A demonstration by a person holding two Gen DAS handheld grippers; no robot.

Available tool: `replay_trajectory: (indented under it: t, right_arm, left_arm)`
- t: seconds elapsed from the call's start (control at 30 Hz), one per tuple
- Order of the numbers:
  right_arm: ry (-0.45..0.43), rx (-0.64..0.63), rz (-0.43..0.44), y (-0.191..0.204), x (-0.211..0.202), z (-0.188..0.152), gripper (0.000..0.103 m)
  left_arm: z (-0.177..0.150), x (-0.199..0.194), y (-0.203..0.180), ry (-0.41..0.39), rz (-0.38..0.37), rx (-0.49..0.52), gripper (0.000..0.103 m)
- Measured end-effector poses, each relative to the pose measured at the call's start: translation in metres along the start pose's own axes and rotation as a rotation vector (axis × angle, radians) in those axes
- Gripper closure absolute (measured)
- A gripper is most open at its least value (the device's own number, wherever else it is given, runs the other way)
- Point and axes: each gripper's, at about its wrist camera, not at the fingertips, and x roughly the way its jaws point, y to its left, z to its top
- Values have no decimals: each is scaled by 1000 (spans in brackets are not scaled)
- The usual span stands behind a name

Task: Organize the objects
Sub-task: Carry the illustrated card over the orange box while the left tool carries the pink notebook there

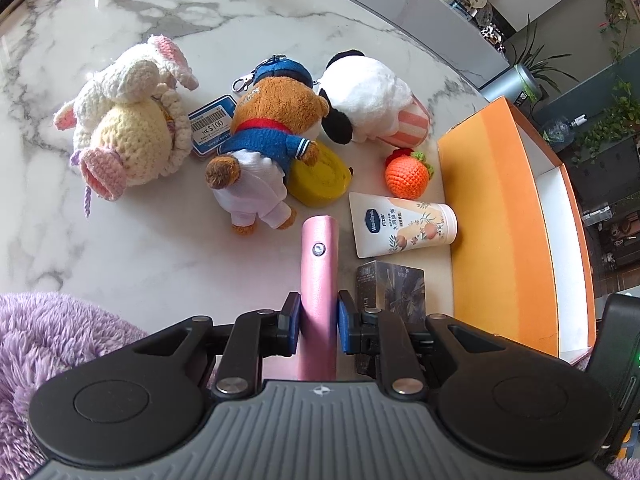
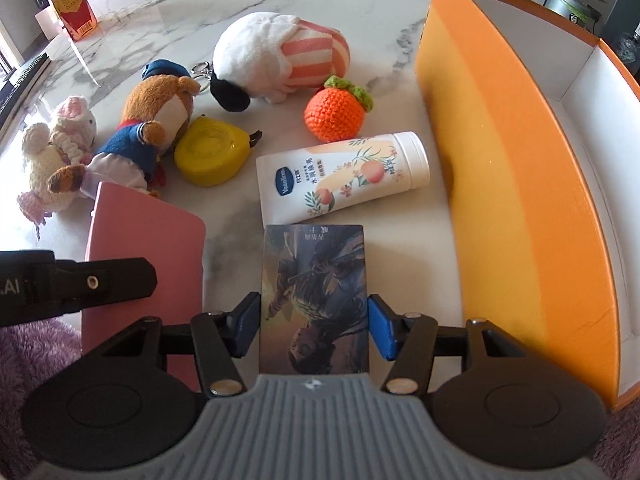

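Left gripper: my jaws pinch the pink case edge-on.
Right gripper: clamps the picture box.
Advice: I'd lift both clear over the orange box wall beside them.

A white surface veined in grey is showing under everything. The box is showing orange outside and white inside. The case is glowing pale pink. The tube is showing white with peach fruit and a blue logo. The crochet fruit is showing orange with green leaves. The bear is wearing navy and white. The tool pads are showing blue.
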Motion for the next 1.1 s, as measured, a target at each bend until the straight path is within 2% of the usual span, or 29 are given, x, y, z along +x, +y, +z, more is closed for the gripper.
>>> replay_trajectory:
  t: [0.17,0.33,0.43,0.6,0.77,0.9,1.0,1.1]
  right_arm:
    - [10,43,98,-10,-7,3,44]
    - [16,189,249,-33,-18,6,44]
    - [-21,173,273,-35,-35,6,44]
    - [-120,132,307,-42,-81,8,44]
    - [-220,101,308,-76,-131,14,44]
    - [-241,118,265,-123,-153,19,44]
    - [-248,132,190,-157,-159,20,44]
    - [-250,135,134,-187,-158,19,44]
  left_arm:
    - [-1,-1,-1,-2,7,-4,81]
    - [-3,-4,3,0,-24,-38,81]
    - [-6,-11,-2,-19,-10,-28,81]
    - [-7,-35,-25,-60,-50,17,82]
    - [-4,-63,-66,-108,-149,81,82]
    - [1,-71,-109,-118,-247,138,82]
    - [2,-61,-146,-88,-306,169,82]
    - [-1,-37,-177,-47,-323,184,82]
